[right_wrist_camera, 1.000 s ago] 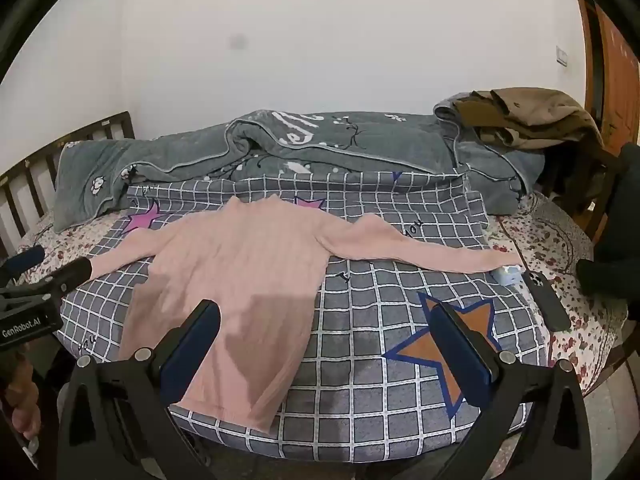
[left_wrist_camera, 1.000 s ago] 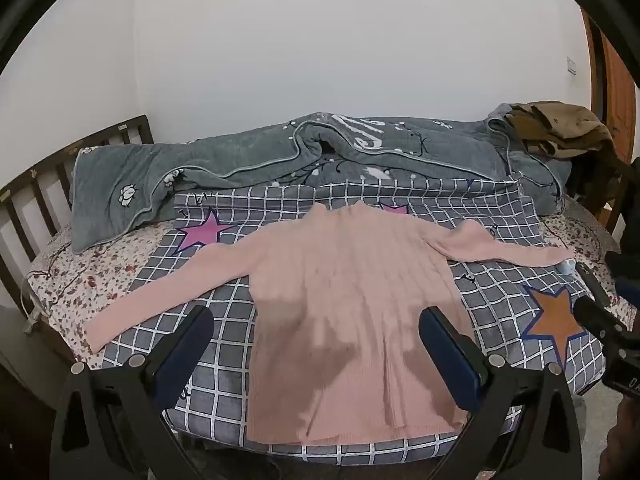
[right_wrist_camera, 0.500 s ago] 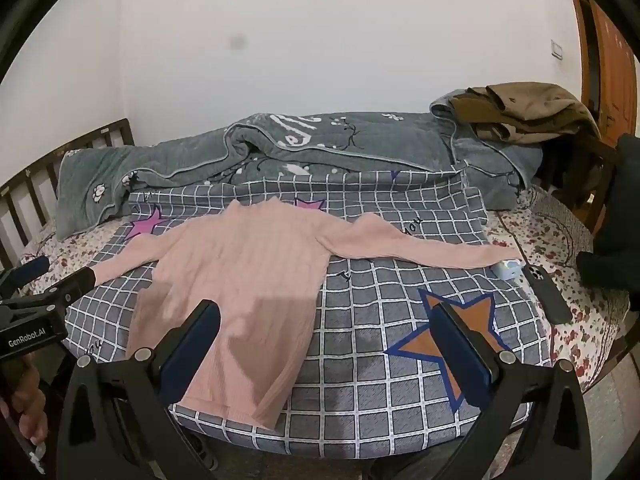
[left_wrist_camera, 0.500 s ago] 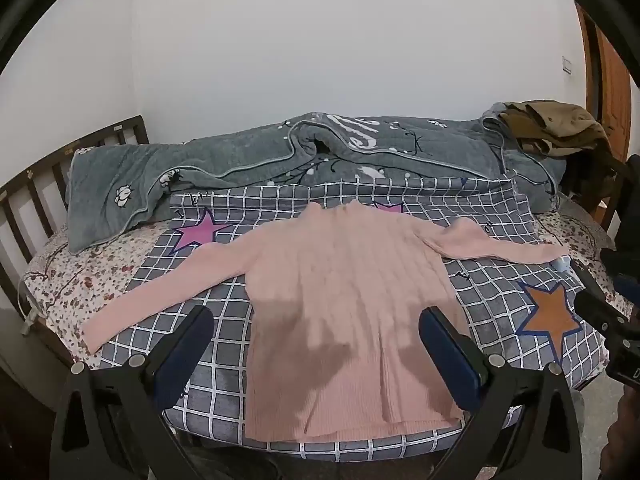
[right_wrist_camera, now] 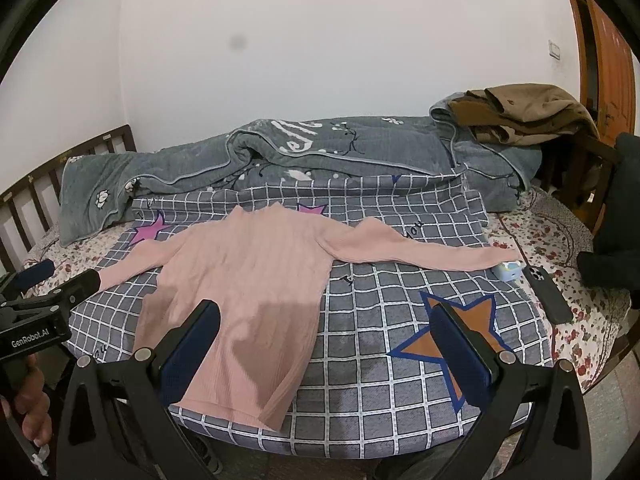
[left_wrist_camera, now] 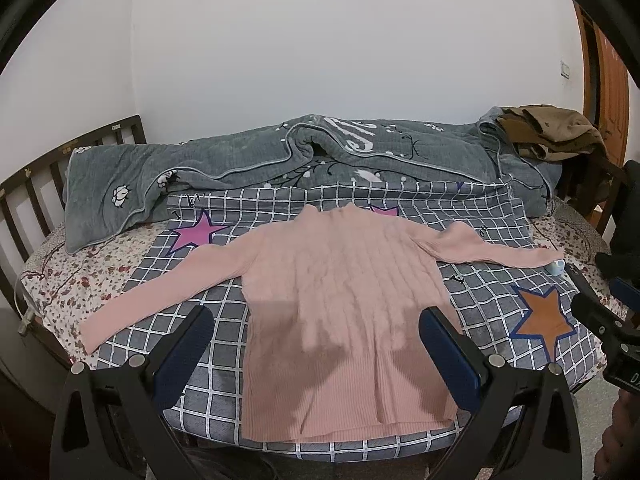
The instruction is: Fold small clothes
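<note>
Pink sweater (left_wrist_camera: 340, 300) flat on checked sheet (right_wrist_camera: 380, 344), sleeves spread; left claw (left_wrist_camera: 316, 356), right claw (right_wrist_camera: 328, 354) both agape, empty.

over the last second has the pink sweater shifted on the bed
No. The pink sweater lies flat with its collar by the same pink star and its cuff by the small blue case; only the cameras drifted.

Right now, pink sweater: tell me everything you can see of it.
The sweater is pale pink ribbed knit with a high neck and long sleeves. It lies flat and unfolded on the checked sheet, sleeves spread to both sides, hem at the near bed edge. The right cuff ends beside a small blue case. Both tools are open and hold nothing; neither touches it.
</note>
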`<state>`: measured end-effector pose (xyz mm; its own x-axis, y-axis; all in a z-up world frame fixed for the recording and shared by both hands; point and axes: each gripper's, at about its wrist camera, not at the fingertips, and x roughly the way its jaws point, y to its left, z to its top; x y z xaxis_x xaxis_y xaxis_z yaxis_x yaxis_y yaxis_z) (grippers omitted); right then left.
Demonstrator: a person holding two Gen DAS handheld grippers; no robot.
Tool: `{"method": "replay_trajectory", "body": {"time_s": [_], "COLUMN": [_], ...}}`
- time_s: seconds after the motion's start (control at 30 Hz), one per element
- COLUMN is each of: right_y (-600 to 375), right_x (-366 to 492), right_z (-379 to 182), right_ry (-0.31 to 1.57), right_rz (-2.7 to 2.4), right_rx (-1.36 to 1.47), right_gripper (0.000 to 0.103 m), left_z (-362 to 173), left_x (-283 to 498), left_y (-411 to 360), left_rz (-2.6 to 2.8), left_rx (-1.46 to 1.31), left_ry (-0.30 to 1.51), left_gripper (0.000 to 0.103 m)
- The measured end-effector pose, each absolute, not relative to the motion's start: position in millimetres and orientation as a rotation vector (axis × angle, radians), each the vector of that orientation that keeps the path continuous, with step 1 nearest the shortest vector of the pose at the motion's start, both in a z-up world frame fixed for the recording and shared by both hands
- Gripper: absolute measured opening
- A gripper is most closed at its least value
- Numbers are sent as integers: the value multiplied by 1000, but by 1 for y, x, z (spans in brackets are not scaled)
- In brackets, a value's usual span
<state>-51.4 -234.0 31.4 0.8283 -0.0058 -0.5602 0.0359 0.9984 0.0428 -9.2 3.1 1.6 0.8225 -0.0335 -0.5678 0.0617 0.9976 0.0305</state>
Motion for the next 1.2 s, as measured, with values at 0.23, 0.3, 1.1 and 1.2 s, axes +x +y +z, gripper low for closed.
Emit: {"method": "replay_trajectory", "body": {"time_s": [0.23,0.3,1.1,1.2], "right_y": [-230,-230,-230,-229], "right_x": [-54,-55,-60,-60], "right_z": [32,33,37,37], "right_ry": [585,584,572,573], "right_rz": [-18,-17,-10,-10], "right_rx": [51,51,55,53], "right_gripper": [103,103,103,103], "left_z": [2,2,4,5], "left_x": [-10,-10,-10,-10], "left_y": [3,3,4,5], "left_rz": [-51,-51,-42,-43], "left_rx": [48,47,48,47], "left_ry": [602,602,599,599], "left_gripper": [103,103,103,103]}}
